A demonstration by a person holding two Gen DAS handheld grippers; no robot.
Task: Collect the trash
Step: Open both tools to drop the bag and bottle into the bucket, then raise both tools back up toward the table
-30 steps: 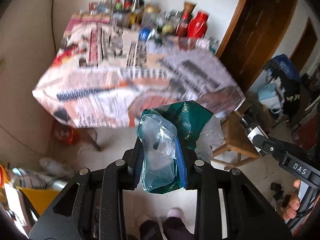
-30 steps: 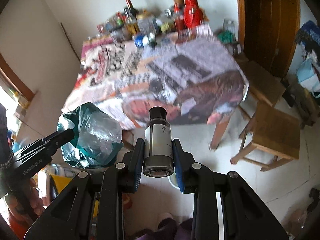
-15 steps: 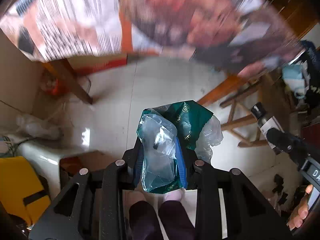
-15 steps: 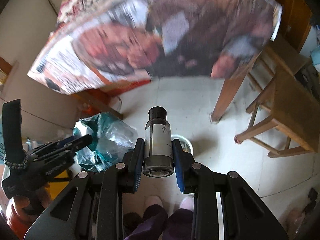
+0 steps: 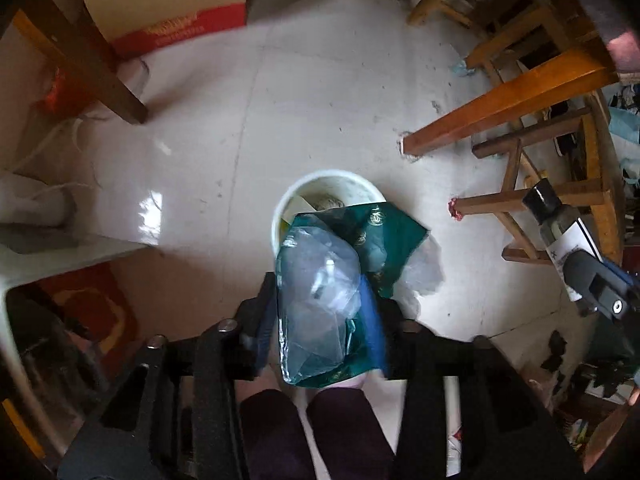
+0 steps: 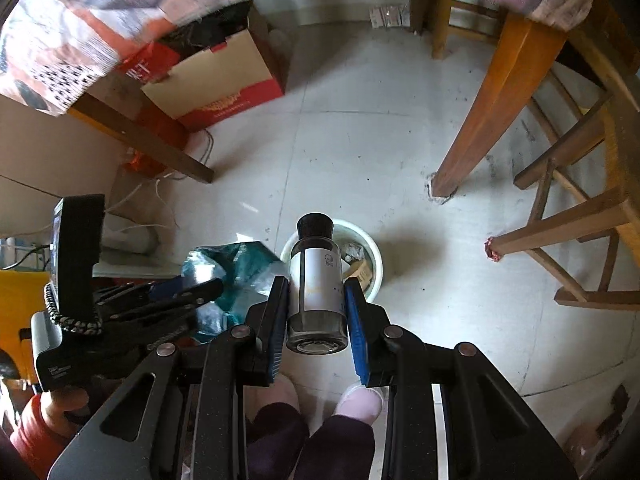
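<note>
My left gripper (image 5: 320, 304) is shut on a crumpled green and clear plastic wrapper (image 5: 324, 280) and holds it above the near rim of a white trash bin (image 5: 288, 204) on the floor. My right gripper (image 6: 316, 300) is shut on a glass bottle (image 6: 316, 280) with a black cap and a white label, held over the same bin (image 6: 370, 252), which holds some scraps. The bottle also shows at the right of the left wrist view (image 5: 560, 228). The wrapper shows left of the bottle in the right wrist view (image 6: 236, 268).
Wooden table legs (image 6: 492, 108) and a wooden stool (image 6: 580, 216) stand to the right of the bin. A red and tan cardboard box (image 6: 224, 84) sits under the table. Cables (image 6: 160, 200) lie at the left. My feet (image 6: 356, 400) are just behind the bin.
Both grippers have tilted down from the table towards the floor. The white bin has come into view below them. Both still hold their loads.
</note>
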